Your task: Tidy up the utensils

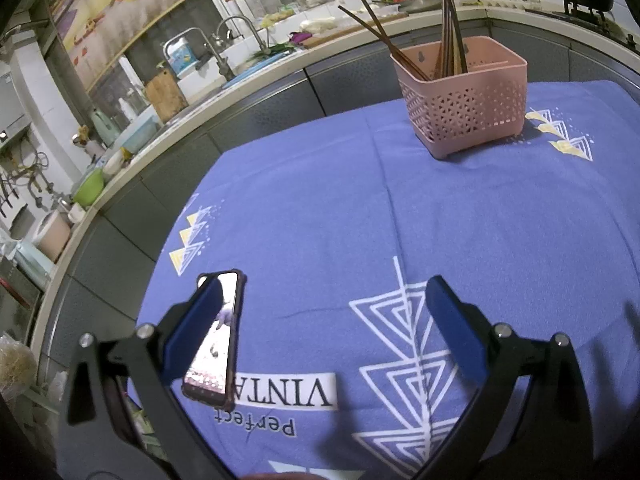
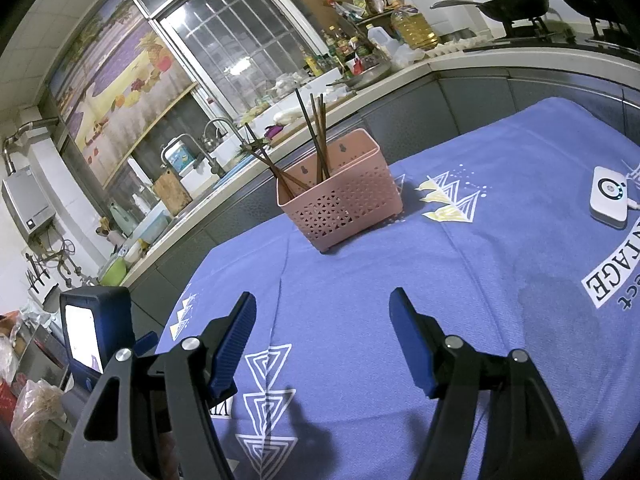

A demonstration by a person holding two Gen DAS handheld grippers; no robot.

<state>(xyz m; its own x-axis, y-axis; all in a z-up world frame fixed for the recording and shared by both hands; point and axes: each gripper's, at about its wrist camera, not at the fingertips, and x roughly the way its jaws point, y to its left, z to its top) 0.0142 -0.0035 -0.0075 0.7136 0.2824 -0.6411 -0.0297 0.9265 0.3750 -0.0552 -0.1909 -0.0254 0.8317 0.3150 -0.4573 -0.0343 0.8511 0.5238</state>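
A pink perforated utensil basket (image 1: pixel 464 100) (image 2: pixel 340 196) stands at the far side of the blue-clothed table (image 1: pixel 320 208) (image 2: pixel 380 280). Several dark brown chopsticks (image 1: pixel 450 36) (image 2: pixel 316 140) stick up out of it, some leaning left. My left gripper (image 1: pixel 324 300) hovers open over the near part of the cloth, nothing between its blue pads. My right gripper (image 2: pixel 322 320) is likewise open and empty, well short of the basket. No loose utensils show on the cloth.
A lit smartphone (image 1: pixel 216 340) lies on the cloth by the left gripper's left finger. A white device (image 2: pixel 608 196) sits at the table's right. A kitchen counter with sink (image 2: pixel 212 160), bottles and a wok (image 2: pixel 516 4) runs behind the table.
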